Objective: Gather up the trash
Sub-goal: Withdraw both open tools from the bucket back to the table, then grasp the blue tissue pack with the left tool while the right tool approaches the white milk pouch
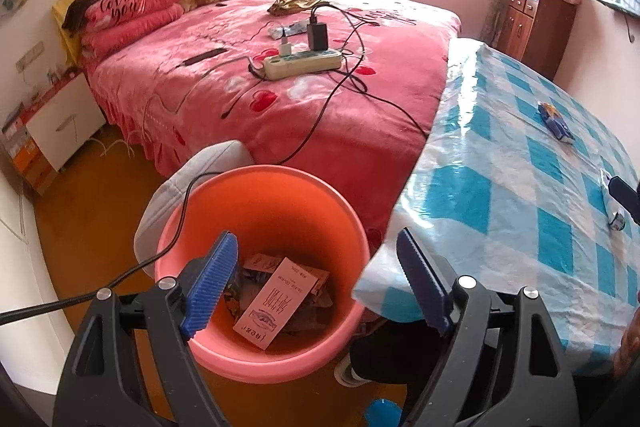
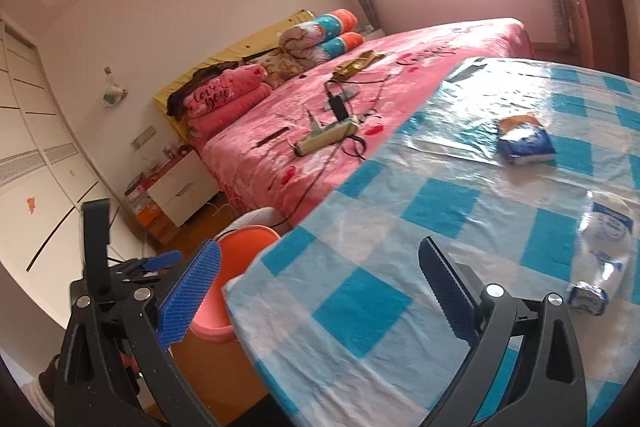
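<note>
An orange-pink trash bucket (image 1: 280,195) stands on the floor by the table's corner; it holds a pink paper box (image 1: 272,303) and several wrappers. My left gripper (image 1: 316,279) is open and empty right above the bucket. My right gripper (image 2: 320,291) is open and empty over the table's near edge. On the blue-checked tablecloth (image 2: 400,211) lie a blue tissue pack (image 2: 526,141) and a crushed clear plastic bottle (image 2: 604,251), right of the right gripper. The bucket also shows in the right wrist view (image 2: 240,247). The tissue pack shows small in the left wrist view (image 1: 554,121).
A pink bed (image 1: 288,79) behind the bucket carries a power strip (image 1: 302,63) with chargers and cables. A white nightstand (image 1: 60,123) stands left, a wooden cabinet (image 1: 532,27) at the back right. A grey-white cushion (image 1: 192,179) sits behind the bucket.
</note>
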The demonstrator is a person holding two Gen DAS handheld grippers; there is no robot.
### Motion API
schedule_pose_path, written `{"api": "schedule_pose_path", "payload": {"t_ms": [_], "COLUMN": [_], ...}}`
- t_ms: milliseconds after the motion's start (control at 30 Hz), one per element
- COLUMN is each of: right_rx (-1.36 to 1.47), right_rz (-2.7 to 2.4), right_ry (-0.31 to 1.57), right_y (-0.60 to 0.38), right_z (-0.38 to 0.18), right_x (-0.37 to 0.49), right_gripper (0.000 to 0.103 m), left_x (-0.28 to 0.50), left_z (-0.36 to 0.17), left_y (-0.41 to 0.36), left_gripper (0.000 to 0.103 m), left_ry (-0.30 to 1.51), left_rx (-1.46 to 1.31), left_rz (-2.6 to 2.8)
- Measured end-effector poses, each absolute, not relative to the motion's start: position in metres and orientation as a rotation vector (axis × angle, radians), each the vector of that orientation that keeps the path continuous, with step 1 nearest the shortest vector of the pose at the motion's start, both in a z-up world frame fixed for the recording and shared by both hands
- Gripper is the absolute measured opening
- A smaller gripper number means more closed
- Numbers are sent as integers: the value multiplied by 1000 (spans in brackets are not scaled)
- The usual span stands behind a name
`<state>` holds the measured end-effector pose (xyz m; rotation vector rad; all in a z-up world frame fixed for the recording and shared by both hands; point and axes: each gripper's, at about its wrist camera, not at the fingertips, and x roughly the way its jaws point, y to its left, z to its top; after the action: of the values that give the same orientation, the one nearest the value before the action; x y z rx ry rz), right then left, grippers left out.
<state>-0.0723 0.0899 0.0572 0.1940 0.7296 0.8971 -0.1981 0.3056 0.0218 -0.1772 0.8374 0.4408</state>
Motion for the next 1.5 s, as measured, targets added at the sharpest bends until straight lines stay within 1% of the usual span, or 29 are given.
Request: {"api": "schedule_pose_path", "payload": {"t_ms": [233,433,867,1500], "right_rx": [205,207,173,304], "right_rz": [840,790,703,552], "right_ry": [756,748,657,667], "right_y": [69,52,16,-59], "right_z": [51,52,67,64], "right_x": [-65,-62,-59,-32], "right_gripper": [98,98,98,98], "left_x": [-187,-177,-156,-129], "left_z": [31,36,47,55], "left_y": [282,272,223,158], "left_gripper": [83,84,84,84], "left_ry": [845,849,849,878], "left_rx": [-113,-112,-2,68], "left_rz": [462,468,401,289]}}
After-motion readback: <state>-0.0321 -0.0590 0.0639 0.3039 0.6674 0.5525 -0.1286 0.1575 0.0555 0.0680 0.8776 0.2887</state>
